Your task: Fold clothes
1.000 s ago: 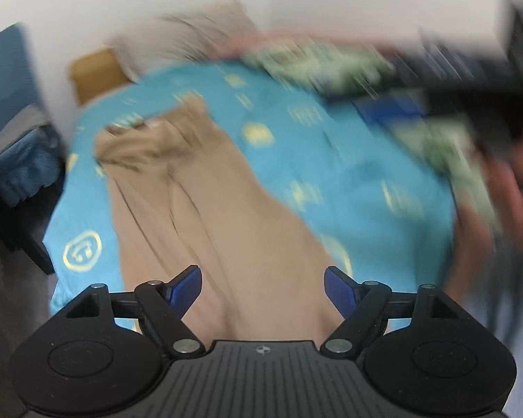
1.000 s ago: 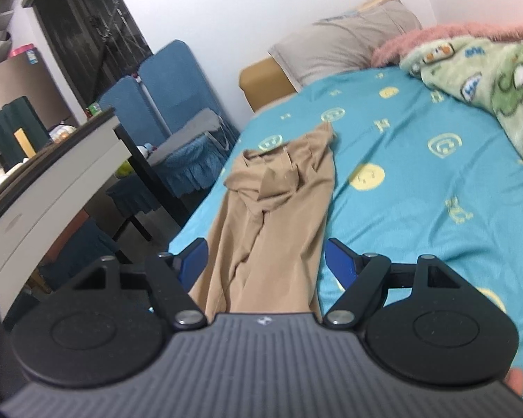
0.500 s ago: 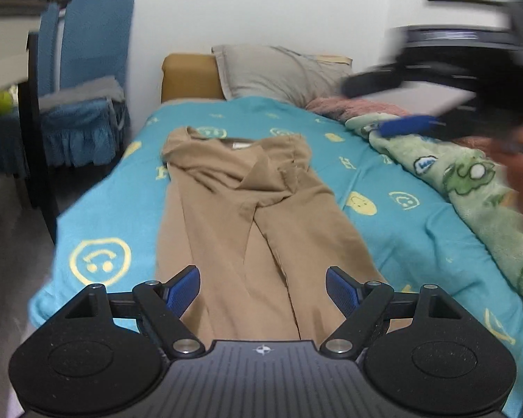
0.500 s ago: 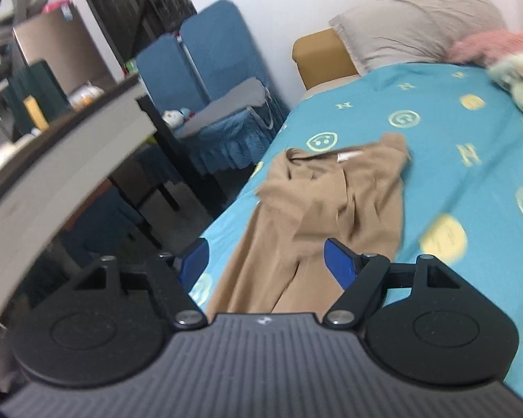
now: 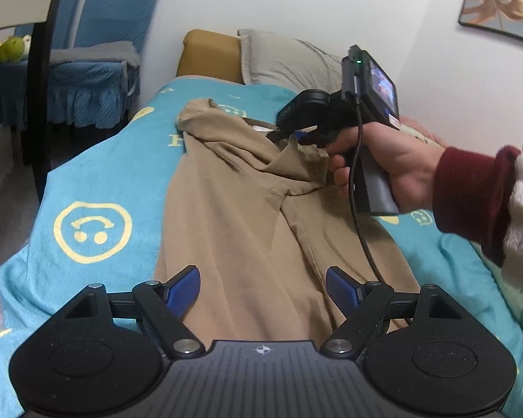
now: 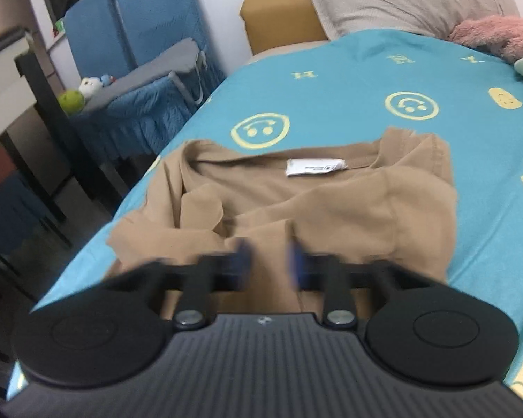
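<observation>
My left tongs (image 5: 263, 291) hover spread wide over the lower end of the tan garment (image 5: 240, 230), gripping nothing. The garment lies lengthwise on the bed's turquoise smiley-print cover (image 5: 87, 188), its white label (image 6: 315, 167) at the neckline near the grey pillow (image 6: 401, 0). Farther right, my right hand (image 5: 397, 163) holds the right tongs (image 6: 268, 264) down at the crumpled upper part; their blue pads (image 6: 244, 257) are blurred and close together with a fold of cloth between them, though I cannot tell whether they grip it.
</observation>
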The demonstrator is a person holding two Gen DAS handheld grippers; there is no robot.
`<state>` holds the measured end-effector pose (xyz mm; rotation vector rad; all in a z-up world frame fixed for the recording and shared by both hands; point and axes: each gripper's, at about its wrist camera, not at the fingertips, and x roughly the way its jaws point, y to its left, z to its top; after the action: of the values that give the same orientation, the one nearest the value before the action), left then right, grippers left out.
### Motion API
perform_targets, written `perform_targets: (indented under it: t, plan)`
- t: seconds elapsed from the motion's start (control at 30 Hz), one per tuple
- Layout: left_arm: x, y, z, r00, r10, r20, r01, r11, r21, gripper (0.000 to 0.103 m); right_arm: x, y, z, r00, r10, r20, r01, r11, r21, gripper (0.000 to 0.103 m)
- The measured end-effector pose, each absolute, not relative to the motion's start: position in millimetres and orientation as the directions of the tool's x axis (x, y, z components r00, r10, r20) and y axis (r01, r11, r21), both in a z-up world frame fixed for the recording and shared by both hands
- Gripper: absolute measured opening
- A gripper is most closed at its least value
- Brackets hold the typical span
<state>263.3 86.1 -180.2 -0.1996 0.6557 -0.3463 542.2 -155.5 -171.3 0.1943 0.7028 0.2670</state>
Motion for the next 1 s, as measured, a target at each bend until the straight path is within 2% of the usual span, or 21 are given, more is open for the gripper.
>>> perform_targets:
  t: [0.1, 0.33, 0.43, 0.47, 0.5, 0.57, 0.6, 0.73, 0.87, 0.93, 0.97, 1.0]
  plan:
    - [260.4, 88.2, -177.2, 0.747, -0.377, -0.548, 0.247, 0.922, -0.297, 0.081, 531.8, -158.5, -152.8, 0.807, 0.295, -0.511, -0.173, 0.946, 0.273, 0.008]
    - [254.0, 88.1, -170.4, 0.755, -0.376, -0.537, 0.246, 0.922, -0.3, 0.081, 550.1, -182.2, -122.1, 0.866, 0.065, -0.495, 0.073, 0.964, 0.254, 0.01]
    - [253.7, 88.2, -169.5, 0.755, -0.372, -0.539, 0.246, 0.924, -0.294, 0.081, 551.5, -191.3, -115.4, 0.847, 0.066, -0.528, 0.106, 0.952, 0.289, 0.013]
    - [254.3, 88.3, -168.8, 0.757, -0.371, -0.538, 0.244, 0.924, -0.294, 0.081, 547.6, -193.6, -114.7, 0.839, 0.091, -0.536, 0.094, 0.947, 0.308, 0.026]
    - [255.8, 87.8, -167.3, 0.76, -0.368, -0.536, 0.242, 0.925, -0.293, 0.081, 539.4, -195.3, -114.6, 0.835, 0.113, -0.539, 0.084, 0.941, 0.327, 0.058]
    - [254.6, 88.7, -164.9, 0.767, -0.362, -0.53, 0.238, 0.927, -0.29, 0.081, 514.9, -196.9, -114.3, 0.835, 0.149, -0.529, 0.067, 0.927, 0.368, 0.089]
    - [254.2, 89.2, -163.7, 0.77, -0.359, -0.528, 0.235, 0.928, -0.289, 0.081, 500.8, -195.6, -115.1, 0.837, 0.168, -0.521, 0.06, 0.918, 0.392, 0.086]
    - [252.0, 91.6, -159.1, 0.779, -0.347, -0.522, 0.217, 0.93, -0.295, 0.081, 458.0, -191.3, -130.6, 0.815, 0.225, -0.534, 0.069, 0.877, 0.475, 0.086]
    - [249.0, 93.6, -156.3, 0.784, -0.337, -0.522, 0.204, 0.933, -0.296, 0.081, 451.9, -180.1, -154.0, 0.777, 0.231, -0.586, 0.086, 0.883, 0.462, 0.086]
    - [248.2, 93.9, -155.7, 0.786, -0.333, -0.522, 0.202, 0.935, -0.293, 0.081, 450.3, -174.2, -165.6, 0.757, 0.233, -0.611, 0.092, 0.887, 0.452, 0.071]
    - [248.7, 93.8, -155.6, 0.786, -0.331, -0.523, 0.201, 0.936, -0.289, 0.081, 450.5, -171.5, -169.6, 0.751, 0.228, -0.62, 0.093, 0.893, 0.441, 0.054]
    - [249.3, 93.7, -155.5, 0.785, -0.328, -0.525, 0.2, 0.937, -0.286, 0.081, 451.6, -169.2, -172.0, 0.749, 0.218, -0.626, 0.092, 0.901, 0.425, 0.019]
